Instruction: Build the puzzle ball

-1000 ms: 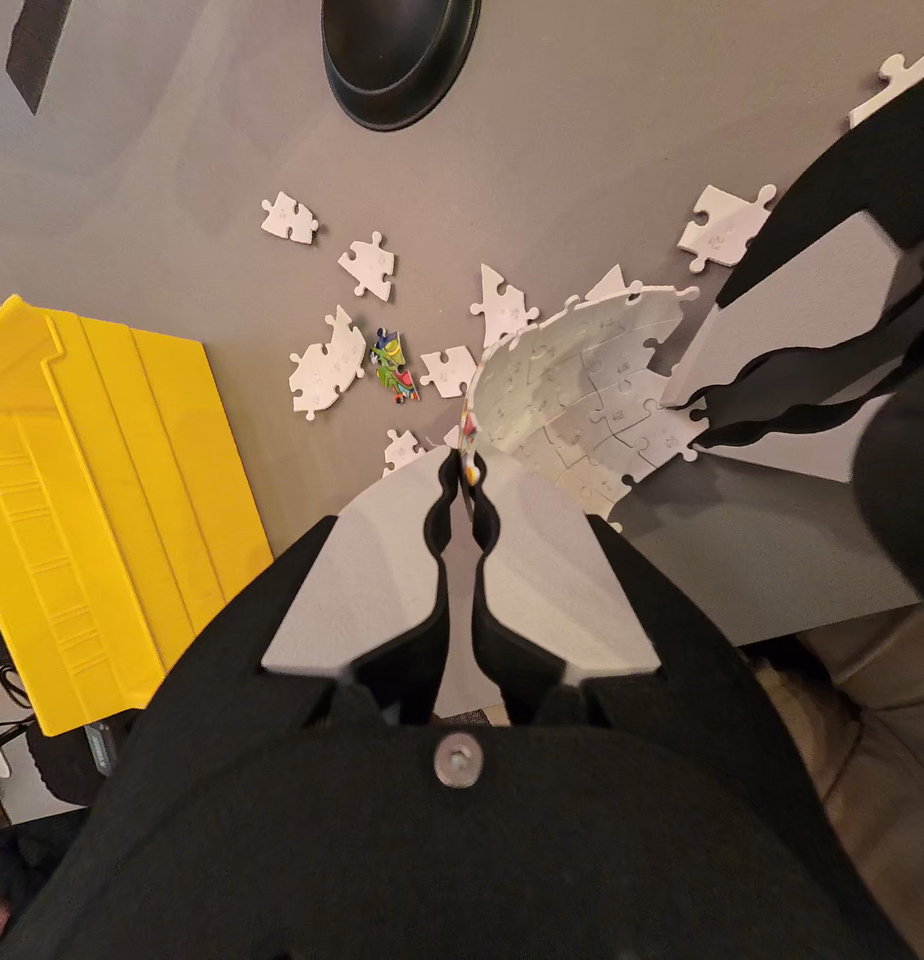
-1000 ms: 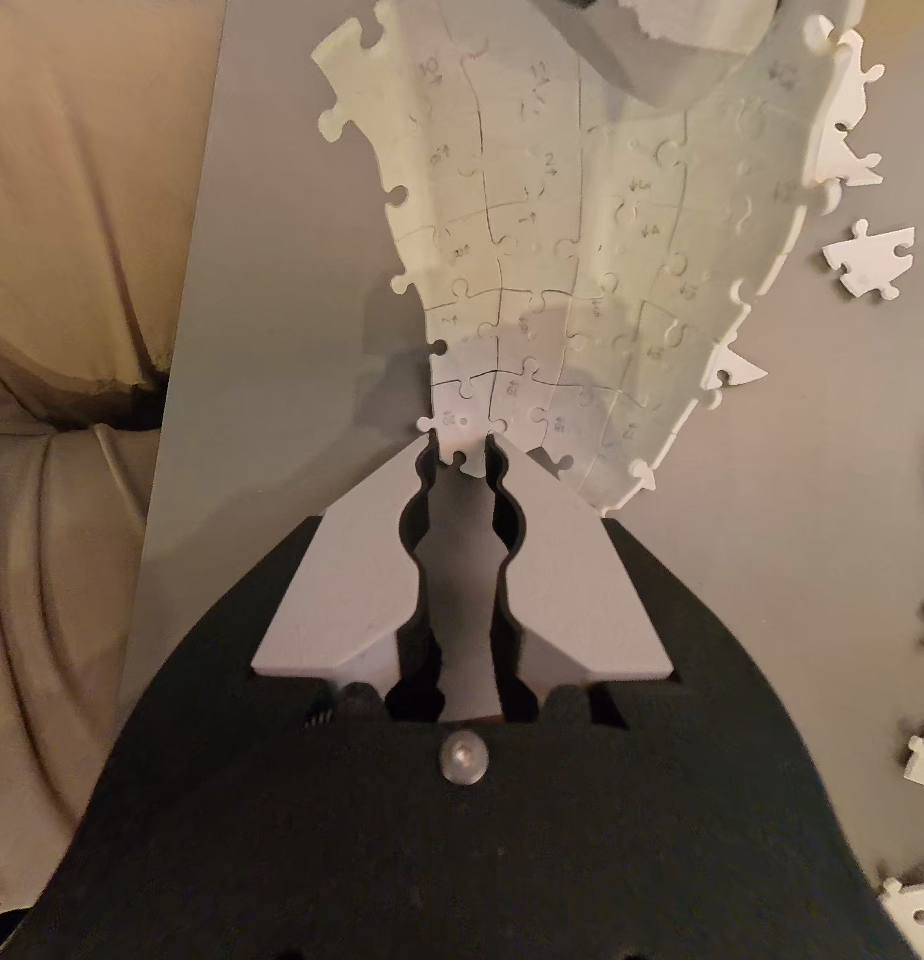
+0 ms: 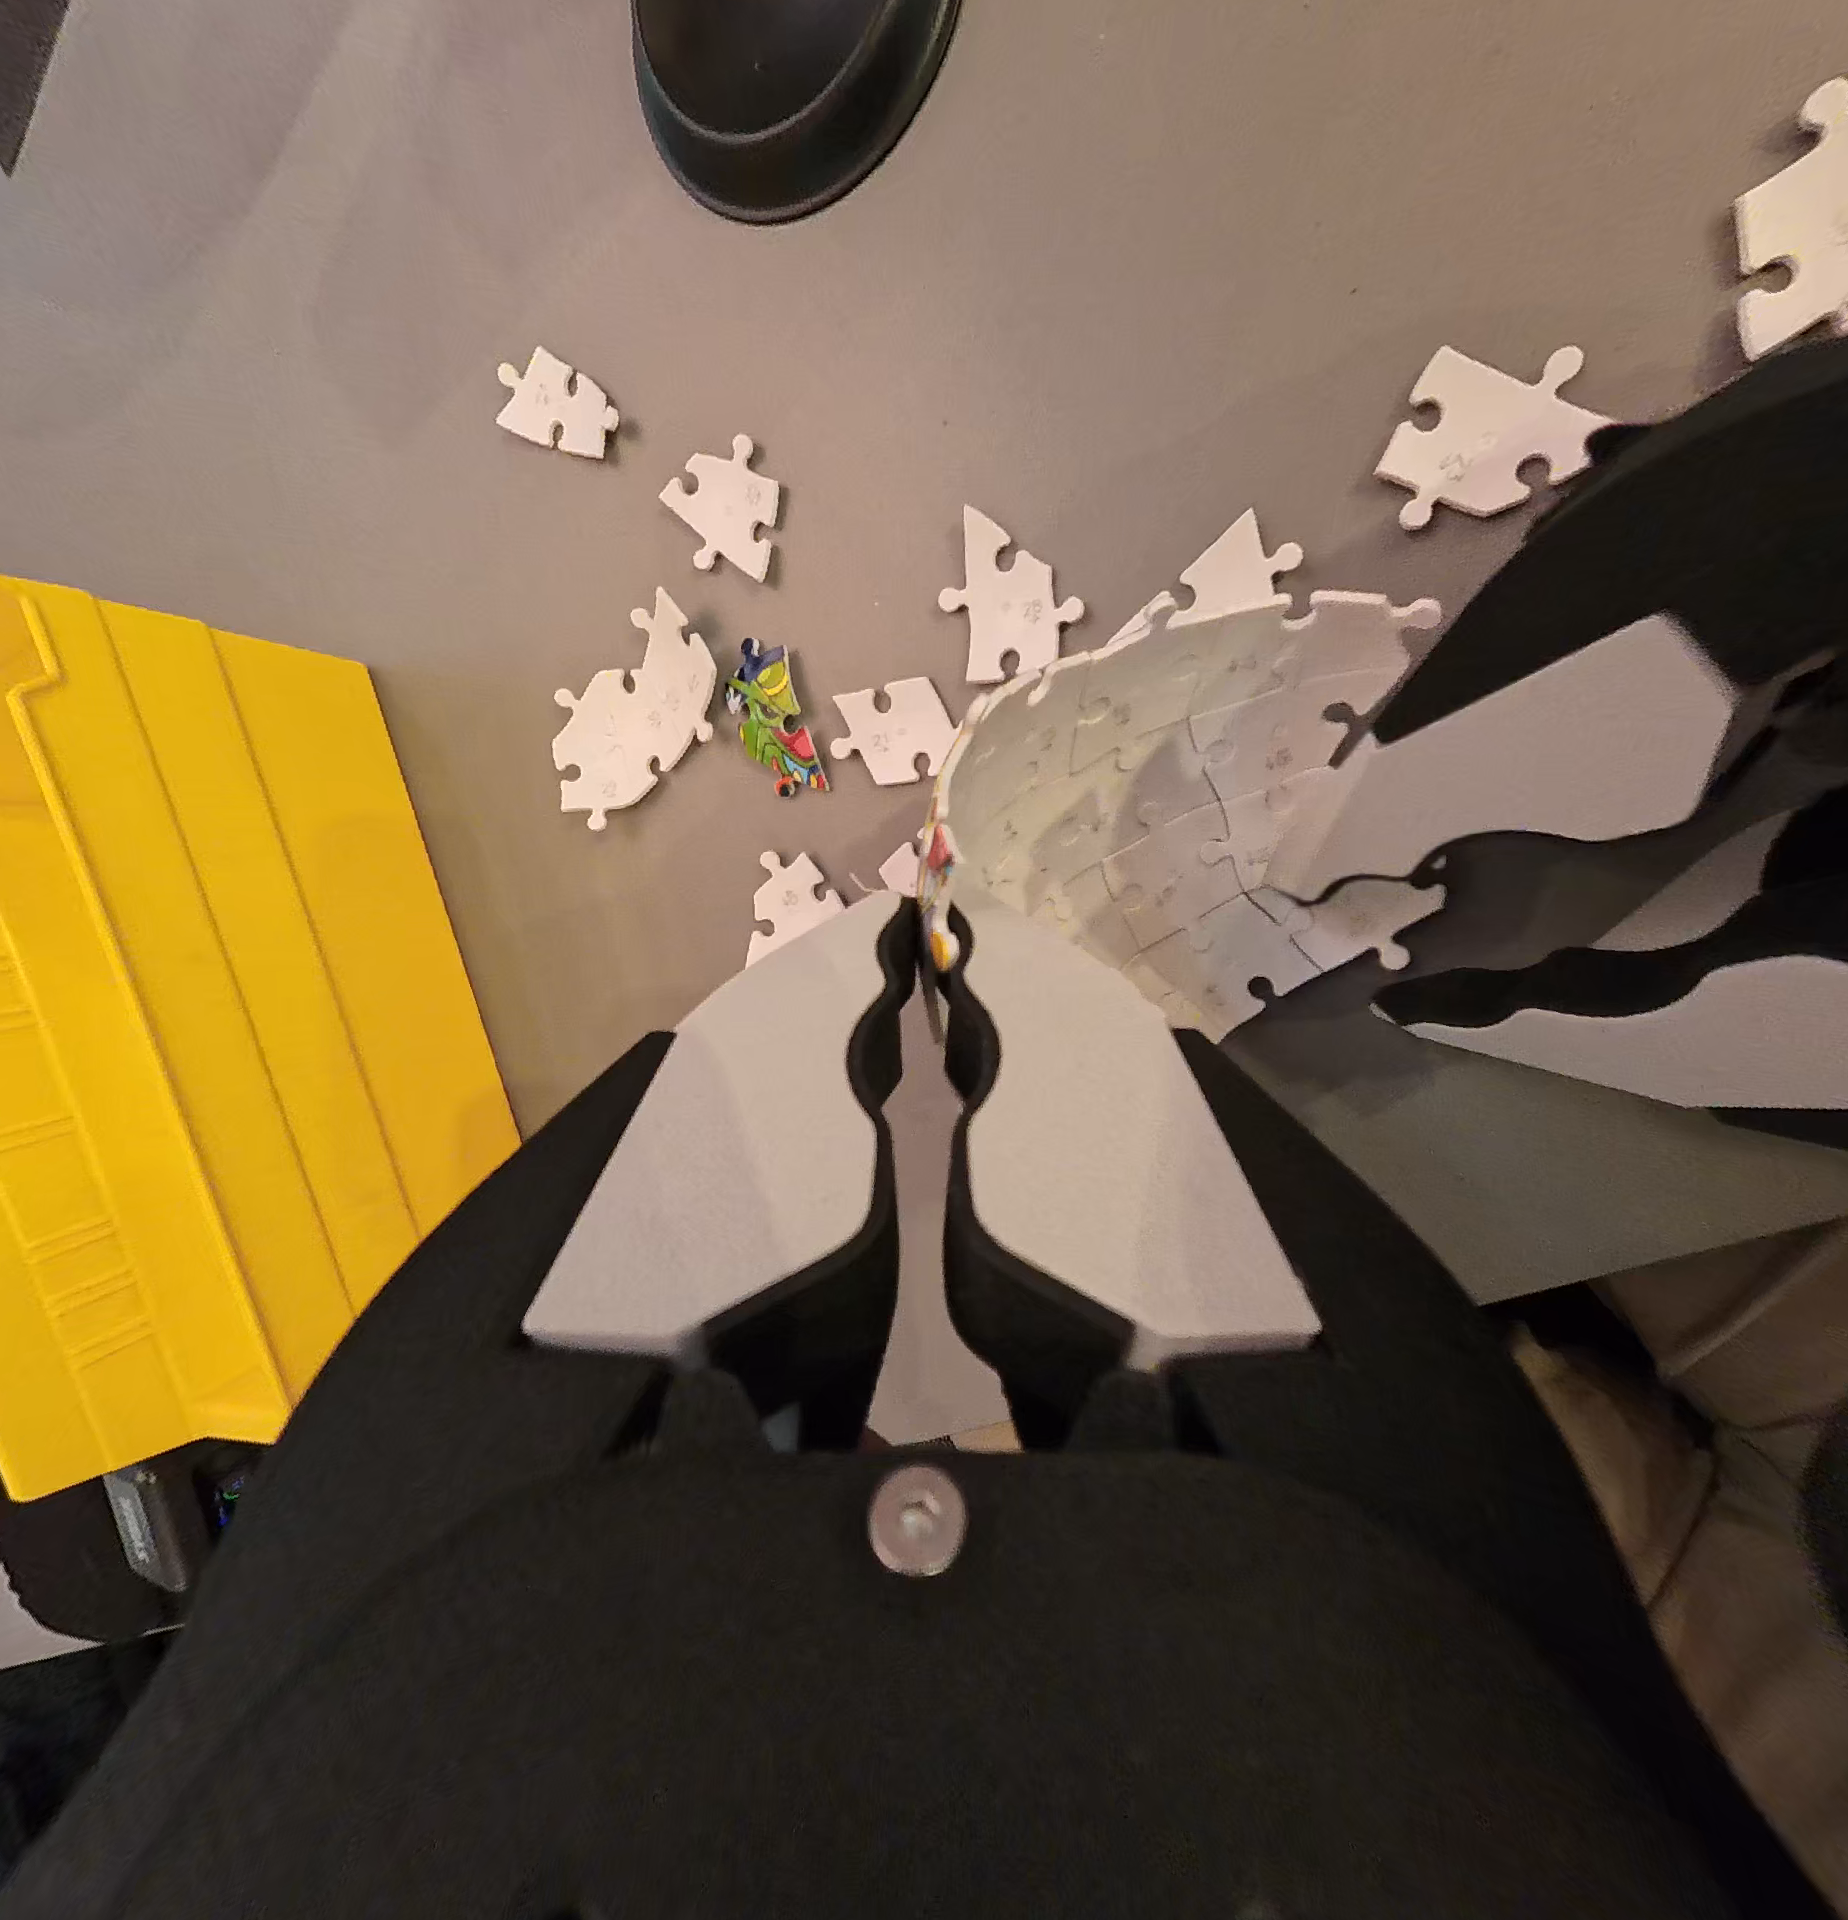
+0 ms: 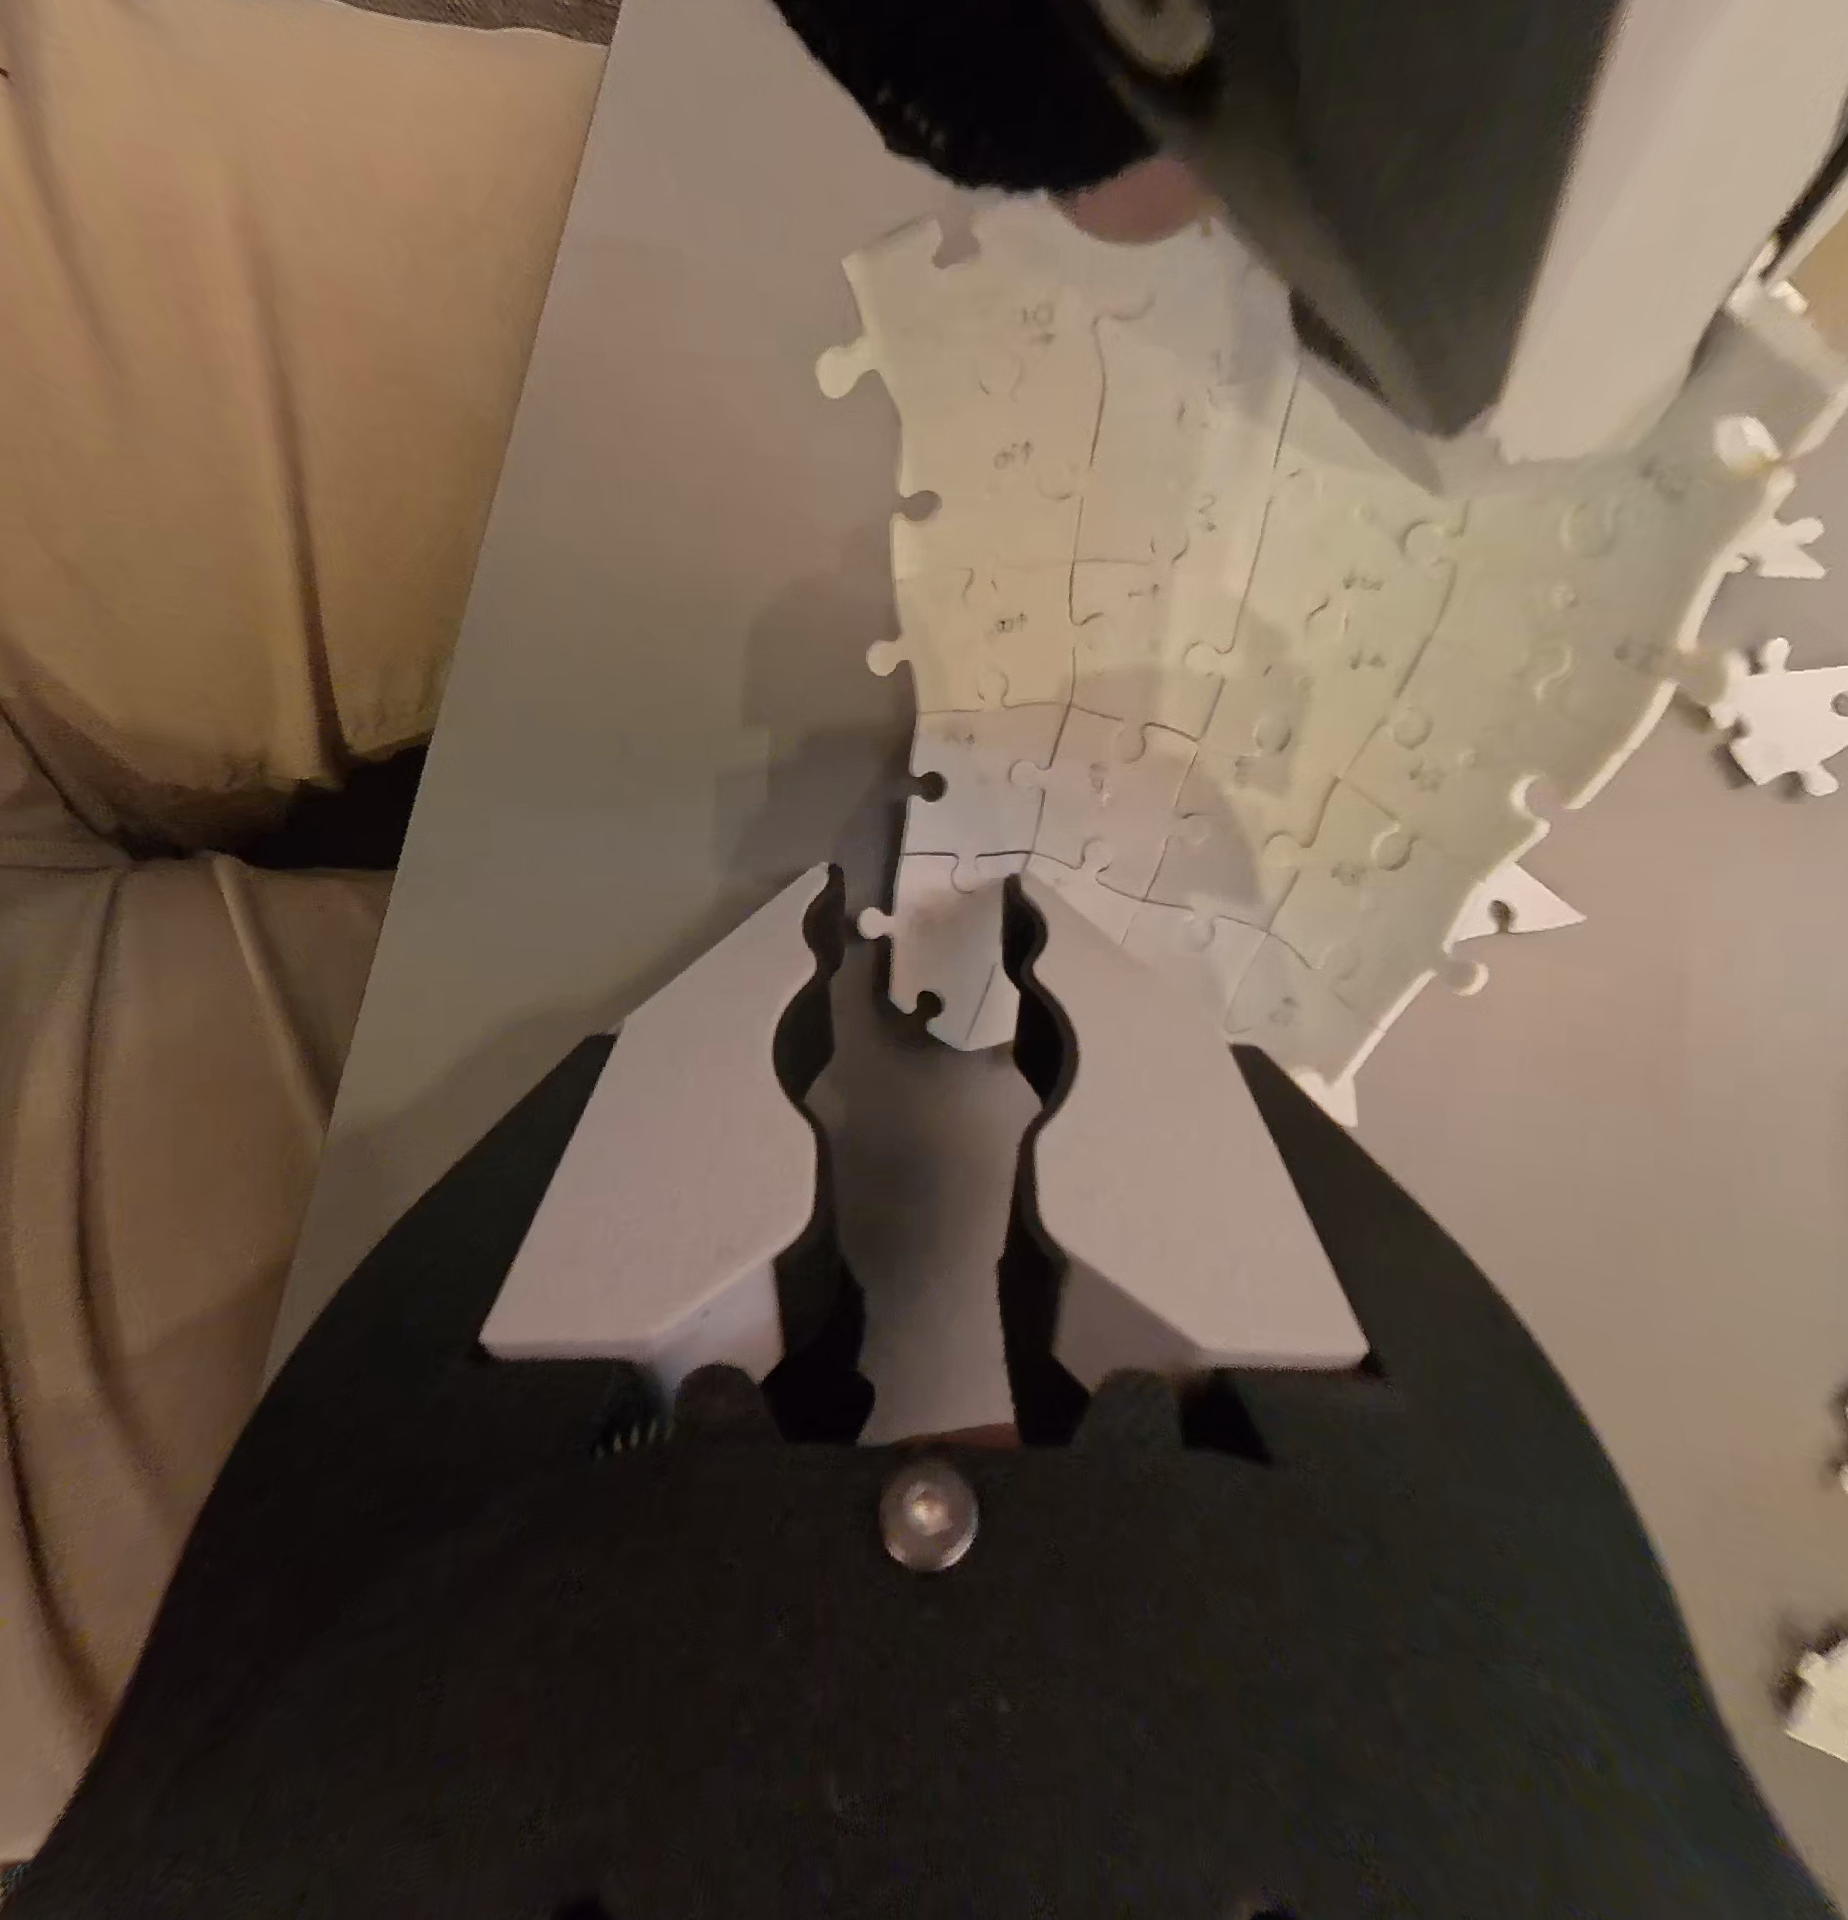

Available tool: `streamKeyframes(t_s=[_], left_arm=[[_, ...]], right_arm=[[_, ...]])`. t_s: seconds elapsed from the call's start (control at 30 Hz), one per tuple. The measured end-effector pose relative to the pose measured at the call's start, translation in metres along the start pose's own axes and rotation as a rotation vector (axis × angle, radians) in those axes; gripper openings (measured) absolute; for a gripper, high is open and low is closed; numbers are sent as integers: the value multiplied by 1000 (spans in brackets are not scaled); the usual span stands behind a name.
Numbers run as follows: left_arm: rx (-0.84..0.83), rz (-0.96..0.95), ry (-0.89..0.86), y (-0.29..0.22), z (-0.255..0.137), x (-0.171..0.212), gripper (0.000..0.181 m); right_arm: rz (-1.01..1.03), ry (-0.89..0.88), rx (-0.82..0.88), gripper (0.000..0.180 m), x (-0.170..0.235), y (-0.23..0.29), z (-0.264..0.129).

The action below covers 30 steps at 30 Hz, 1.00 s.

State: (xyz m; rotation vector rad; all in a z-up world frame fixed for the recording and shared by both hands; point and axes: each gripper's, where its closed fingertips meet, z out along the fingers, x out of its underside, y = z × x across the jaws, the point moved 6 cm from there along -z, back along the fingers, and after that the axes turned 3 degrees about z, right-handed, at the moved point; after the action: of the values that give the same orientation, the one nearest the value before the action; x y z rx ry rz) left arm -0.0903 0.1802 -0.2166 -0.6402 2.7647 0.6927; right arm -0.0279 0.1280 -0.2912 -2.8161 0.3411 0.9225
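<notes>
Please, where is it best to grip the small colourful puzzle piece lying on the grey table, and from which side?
Probably from above, closing on the two long edges of the colourful piece. It lies flat, picture side up, narrow and elongated, with clear table between it and the white pieces on either side. It is thin, so fingertips must nearly touch the table.
</notes>
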Motion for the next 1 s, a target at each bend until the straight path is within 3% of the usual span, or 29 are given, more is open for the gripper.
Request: streamKeyframes(t_s=[0.2,0.4,1.0], left_arm=[[1,0,0,0,0,0,3],[5,-4,3,1,2,2,3],[6,-24,1,2,5,6,3]], right_arm=[[42,8,-27,27,1,0,0],[32,21,1,38,1,-3,-1],[63,-6,-7,38,2,-6,-11]])
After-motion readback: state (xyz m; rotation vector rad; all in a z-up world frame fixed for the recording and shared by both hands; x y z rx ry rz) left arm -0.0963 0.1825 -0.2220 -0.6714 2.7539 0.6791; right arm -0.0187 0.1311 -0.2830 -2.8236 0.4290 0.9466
